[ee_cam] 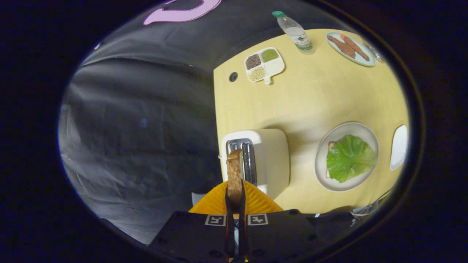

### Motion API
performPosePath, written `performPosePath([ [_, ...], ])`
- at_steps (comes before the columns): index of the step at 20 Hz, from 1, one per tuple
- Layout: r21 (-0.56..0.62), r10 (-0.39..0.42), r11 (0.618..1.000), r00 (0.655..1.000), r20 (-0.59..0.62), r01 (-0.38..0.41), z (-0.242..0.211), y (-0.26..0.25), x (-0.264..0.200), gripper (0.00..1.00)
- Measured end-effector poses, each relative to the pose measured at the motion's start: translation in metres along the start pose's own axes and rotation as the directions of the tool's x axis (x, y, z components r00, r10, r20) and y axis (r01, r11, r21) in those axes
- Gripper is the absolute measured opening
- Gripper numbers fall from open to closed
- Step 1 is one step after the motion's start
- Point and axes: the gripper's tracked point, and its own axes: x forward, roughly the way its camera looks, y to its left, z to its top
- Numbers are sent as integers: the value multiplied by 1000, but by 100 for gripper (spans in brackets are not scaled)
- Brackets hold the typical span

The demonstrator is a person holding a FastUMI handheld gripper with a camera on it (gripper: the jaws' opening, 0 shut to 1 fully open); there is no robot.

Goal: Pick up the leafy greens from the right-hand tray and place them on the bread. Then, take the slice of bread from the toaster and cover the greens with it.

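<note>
Gripper view: one fisheye camera mounted on the tool point(234, 199), looking forward along its two fingers, which close on a slice of bread point(234, 175) at the near end of the view. Position: high above the tabletop point(310, 98), facing steeply down. Nearest object: toaster point(263, 160), just beyond the fingers. Middle range: plate point(329, 182) with leafy greens point(349, 157), off to the right of the toaster. Far range: divided dish point(264, 64), bottle point(295, 33) and a second plate point(350, 48), small and well apart from the tool. Left of the tabletop: booth wall.
</note>
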Motion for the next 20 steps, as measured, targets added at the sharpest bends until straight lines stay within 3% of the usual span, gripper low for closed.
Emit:
performPosePath([
  [6,6,200,980,978,54,-200,19,-46,-64,7],
  [10,-27,168,986,970,173,-166,38,-135,-73,7],
  [18,7,125,992,985,118,-127,7,-229,-22,7],
  [20,24,80,996,991,105,-83,6,-253,-6,7],
])
